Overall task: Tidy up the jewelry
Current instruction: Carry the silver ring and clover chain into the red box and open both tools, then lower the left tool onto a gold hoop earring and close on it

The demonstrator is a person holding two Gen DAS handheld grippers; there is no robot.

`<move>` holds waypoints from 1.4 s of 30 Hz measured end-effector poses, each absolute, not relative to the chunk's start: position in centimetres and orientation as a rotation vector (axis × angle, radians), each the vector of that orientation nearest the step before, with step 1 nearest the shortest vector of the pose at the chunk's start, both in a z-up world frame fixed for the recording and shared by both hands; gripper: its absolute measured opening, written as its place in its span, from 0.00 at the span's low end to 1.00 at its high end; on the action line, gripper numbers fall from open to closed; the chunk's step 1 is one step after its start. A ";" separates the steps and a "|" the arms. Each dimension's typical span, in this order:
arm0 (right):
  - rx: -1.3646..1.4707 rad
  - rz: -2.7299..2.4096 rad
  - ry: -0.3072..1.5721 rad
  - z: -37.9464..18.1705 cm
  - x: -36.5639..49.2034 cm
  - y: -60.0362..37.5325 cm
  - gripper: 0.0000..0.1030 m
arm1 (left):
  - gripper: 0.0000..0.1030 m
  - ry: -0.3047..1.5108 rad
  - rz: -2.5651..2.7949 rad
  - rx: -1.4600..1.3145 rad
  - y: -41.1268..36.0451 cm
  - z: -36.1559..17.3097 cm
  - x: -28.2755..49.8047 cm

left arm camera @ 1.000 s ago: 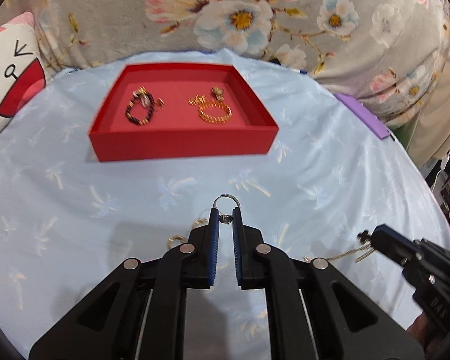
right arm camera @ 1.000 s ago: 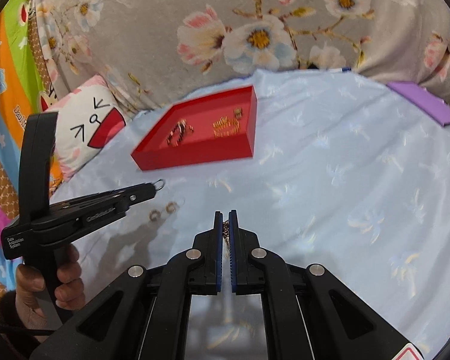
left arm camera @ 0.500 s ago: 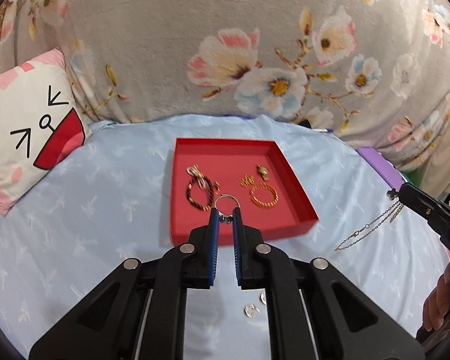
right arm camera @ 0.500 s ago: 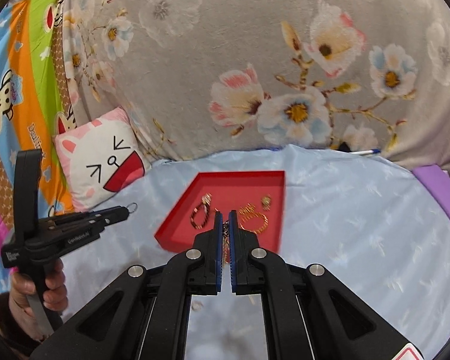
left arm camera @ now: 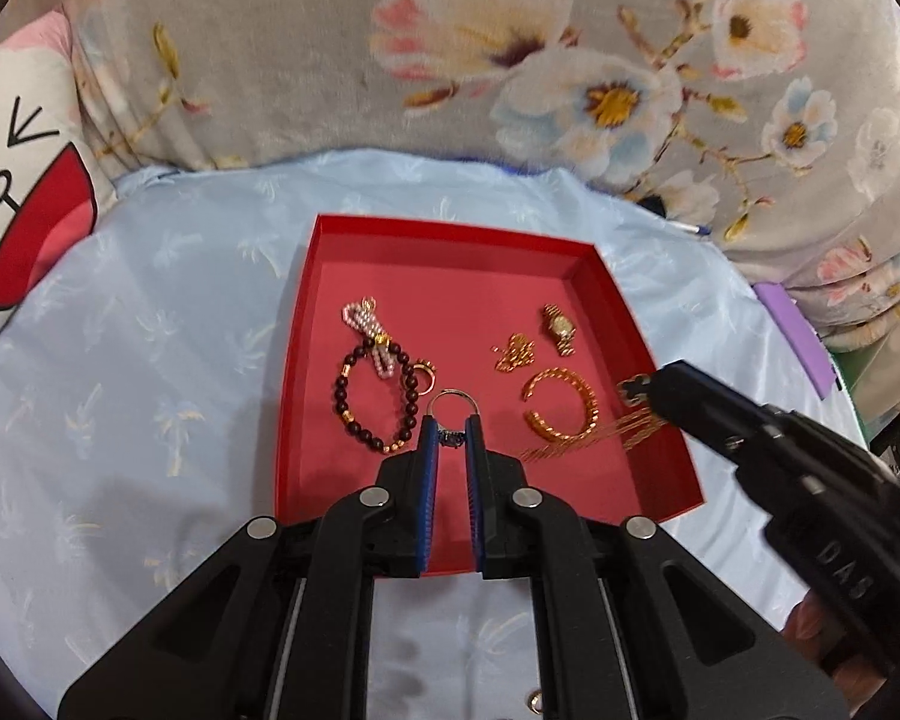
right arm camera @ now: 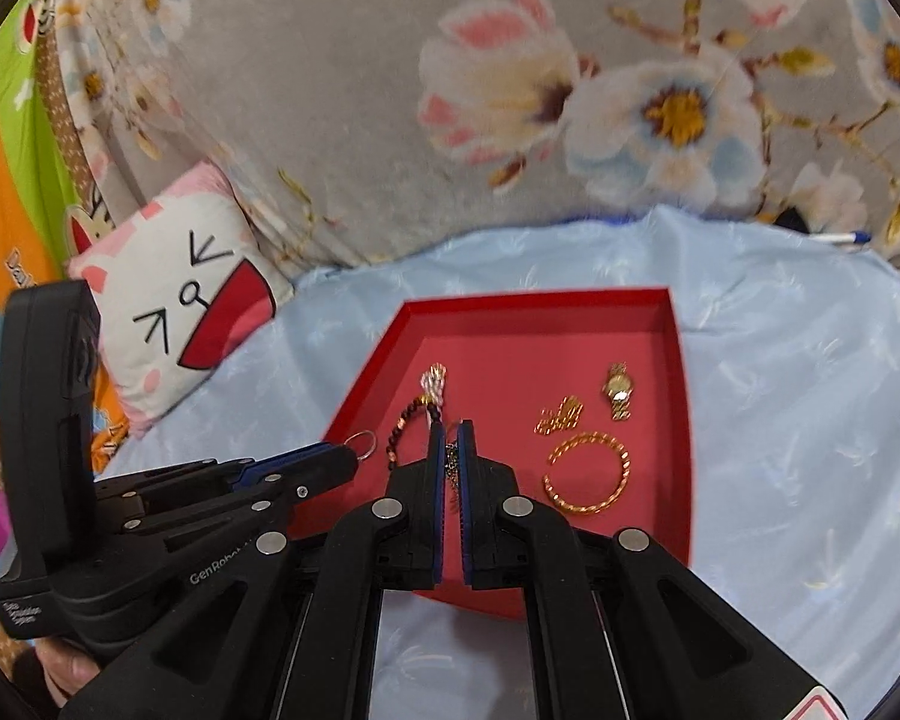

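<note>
A: Progress is logged. Five pieces are seen lying in the shallow red cardboard tray (left arm camera: 306, 360): a dark beaded bracelet (left arm camera: 373, 402), a pink bead bow (left arm camera: 369, 333), a twisted gold bangle (left arm camera: 561, 411), a small gold watch (left arm camera: 558, 330) and a gold chain cluster (left arm camera: 513, 353).

B: And what is left?

A: Two pieces are held above the tray. A silver ring with a small stone (left arm camera: 453, 414) is pinched at the tips of the left gripper (left arm camera: 451, 429). A fine gold chain necklace (left arm camera: 594, 435) is clamped in the right gripper (right arm camera: 450, 435), whose fingers are pressed nearly together; it dangles blurred over the tray's right side.

B: Anything outside?

A: One small ring (left arm camera: 535, 703) is noted on the pale blue cloth (left arm camera: 150, 330) near the bottom edge. Completion is judged close.
</note>
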State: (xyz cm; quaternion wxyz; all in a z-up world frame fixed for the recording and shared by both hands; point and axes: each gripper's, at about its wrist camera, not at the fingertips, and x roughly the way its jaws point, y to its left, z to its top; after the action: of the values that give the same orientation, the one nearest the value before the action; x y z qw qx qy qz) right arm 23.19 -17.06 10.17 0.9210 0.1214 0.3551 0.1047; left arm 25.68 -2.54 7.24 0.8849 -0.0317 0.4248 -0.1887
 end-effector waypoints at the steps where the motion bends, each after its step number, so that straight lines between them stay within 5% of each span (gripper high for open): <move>1: 0.248 0.214 0.748 9.2 23.8 -16.8 0.03 | 0.08 0.894 -0.389 -0.064 -2.6 6.7 26.0; 9: 0.216 0.167 0.794 5.7 26.1 -16.3 0.05 | 0.08 0.945 -0.353 -0.058 -2.8 3.8 28.4; 11: 0.215 0.153 0.765 5.7 26.0 -16.5 0.15 | 0.15 0.924 -0.326 -0.061 -2.7 3.7 28.6; 13: 0.229 0.137 0.735 6.0 25.7 -17.0 0.26 | 0.34 0.912 -0.314 -0.073 -2.5 3.8 28.8; 17: 0.252 0.136 0.681 7.3 23.9 -17.9 0.29 | 0.35 0.849 -0.294 -0.066 -1.7 5.0 27.7; 25: 0.237 0.167 0.658 7.8 15.1 -18.2 0.33 | 0.55 0.757 -0.263 -0.030 0.5 6.7 20.5; 42: 0.266 0.145 0.798 1.8 3.7 -18.0 0.33 | 0.55 0.845 -0.308 0.056 -1.9 0.4 9.4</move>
State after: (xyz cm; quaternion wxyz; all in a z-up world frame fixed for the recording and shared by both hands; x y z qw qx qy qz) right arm 3.67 -18.05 1.78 0.9104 0.1291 0.3868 0.0702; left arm 9.38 -1.89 0.36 0.9002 0.0272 0.4083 -0.1487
